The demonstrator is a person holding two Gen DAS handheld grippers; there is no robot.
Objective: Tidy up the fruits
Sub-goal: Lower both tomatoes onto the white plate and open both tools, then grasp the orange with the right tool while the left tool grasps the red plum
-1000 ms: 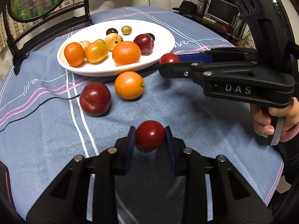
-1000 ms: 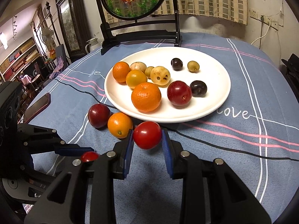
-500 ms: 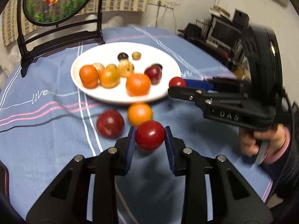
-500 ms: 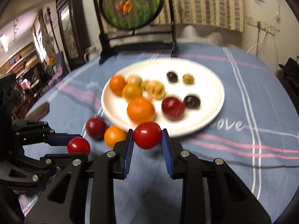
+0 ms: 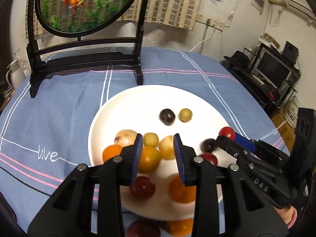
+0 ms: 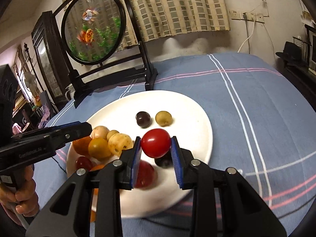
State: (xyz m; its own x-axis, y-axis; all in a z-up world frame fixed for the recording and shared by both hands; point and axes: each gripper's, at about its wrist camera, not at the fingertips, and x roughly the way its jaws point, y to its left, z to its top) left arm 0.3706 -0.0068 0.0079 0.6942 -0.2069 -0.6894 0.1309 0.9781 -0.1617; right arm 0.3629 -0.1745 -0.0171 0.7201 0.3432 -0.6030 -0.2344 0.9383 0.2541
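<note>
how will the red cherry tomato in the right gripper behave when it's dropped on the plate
The red cherry tomato is round and glossy, so it will likely roll on the white plate until it meets other fruit. Its skin looks thin and taut, so a hard squeeze from the right gripper might split it.

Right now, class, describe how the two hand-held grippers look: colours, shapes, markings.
Each hand-held gripper, left and right, is matte black plastic with angular fingers, silver rivets and ribbed blue pads. The right one carries white "DAS" lettering. A pink cuff shows at the right wrist.
</note>
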